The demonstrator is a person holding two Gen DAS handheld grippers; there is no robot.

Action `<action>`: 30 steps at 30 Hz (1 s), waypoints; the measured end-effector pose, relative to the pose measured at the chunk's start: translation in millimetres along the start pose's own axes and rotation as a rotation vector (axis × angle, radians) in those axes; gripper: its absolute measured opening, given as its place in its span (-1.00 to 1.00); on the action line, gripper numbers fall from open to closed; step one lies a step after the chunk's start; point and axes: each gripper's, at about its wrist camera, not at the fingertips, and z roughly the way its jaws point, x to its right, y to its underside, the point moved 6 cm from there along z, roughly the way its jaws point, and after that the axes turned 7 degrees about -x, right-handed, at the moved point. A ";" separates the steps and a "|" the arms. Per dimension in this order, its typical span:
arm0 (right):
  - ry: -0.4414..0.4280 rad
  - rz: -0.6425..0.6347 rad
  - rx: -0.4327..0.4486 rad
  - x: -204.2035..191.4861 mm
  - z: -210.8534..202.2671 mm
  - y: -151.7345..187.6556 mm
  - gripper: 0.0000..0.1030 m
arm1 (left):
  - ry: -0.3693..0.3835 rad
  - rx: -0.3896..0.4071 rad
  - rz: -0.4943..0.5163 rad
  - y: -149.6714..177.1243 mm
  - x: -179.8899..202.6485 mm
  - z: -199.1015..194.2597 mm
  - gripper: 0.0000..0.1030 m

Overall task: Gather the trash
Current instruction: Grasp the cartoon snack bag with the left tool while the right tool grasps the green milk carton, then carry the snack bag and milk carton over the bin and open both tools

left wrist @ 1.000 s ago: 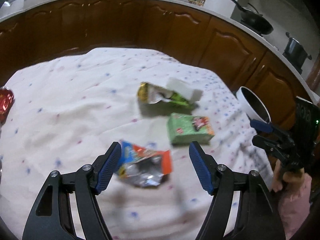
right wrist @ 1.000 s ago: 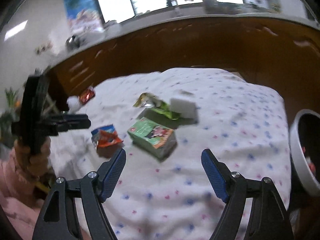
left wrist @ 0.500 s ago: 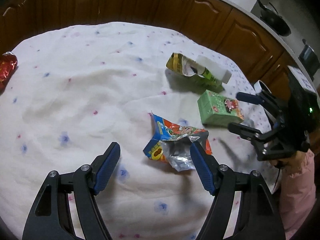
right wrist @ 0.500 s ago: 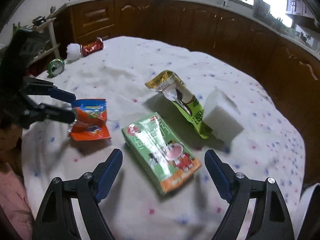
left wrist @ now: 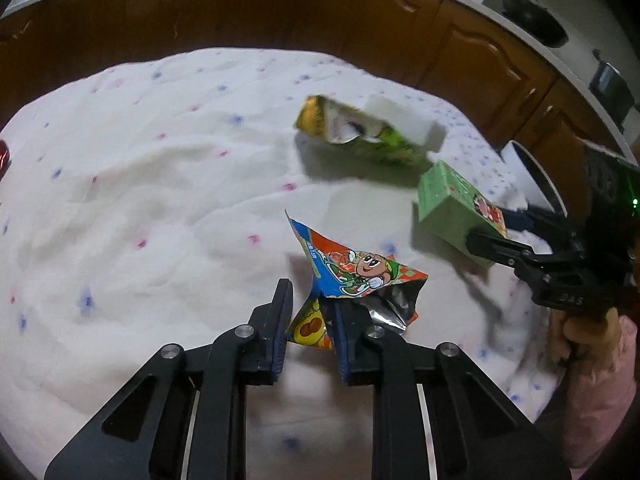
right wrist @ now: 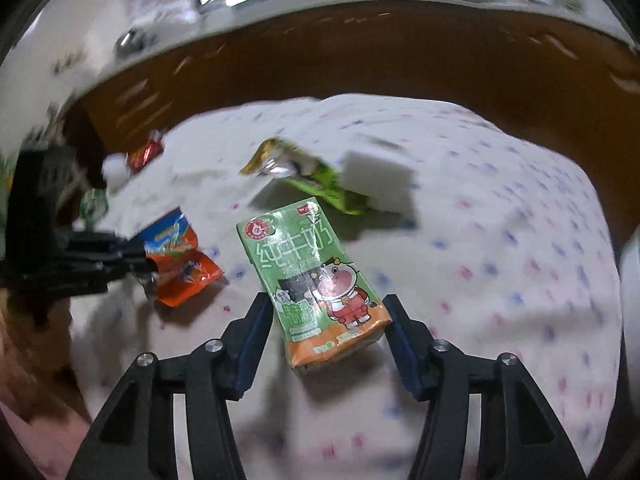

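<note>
My left gripper (left wrist: 310,304) is shut on the near edge of an orange and blue snack wrapper (left wrist: 352,272), which sticks up from the white dotted tablecloth (left wrist: 160,200). It also shows in the right wrist view (right wrist: 180,264). My right gripper (right wrist: 326,320) is shut on a green milk carton (right wrist: 312,276), lifted off the cloth; the carton also shows in the left wrist view (left wrist: 452,212). A torn green and gold packet (left wrist: 360,136) lies further back against a white foam block (left wrist: 400,124).
A white bowl (left wrist: 536,176) sits at the table's right edge. A red wrapper (right wrist: 146,150) and a green can (right wrist: 94,204) lie at the far left edge. Brown cabinets (left wrist: 320,20) ring the table behind.
My left gripper closed on the snack wrapper. My right gripper closed on the milk carton and raised it off the cloth.
</note>
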 end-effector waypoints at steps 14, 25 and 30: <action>0.104 0.378 0.190 65.0 -84.7 55.5 0.07 | 0.083 0.046 0.132 -19.3 93.0 -1.3 -0.66; 0.209 0.460 0.276 104.0 -130.5 69.9 0.06 | 0.138 0.073 0.239 -38.7 165.4 3.8 -0.66; 0.252 0.495 0.307 126.2 -149.2 74.8 0.06 | 0.149 0.084 0.265 -50.7 189.4 6.4 -0.66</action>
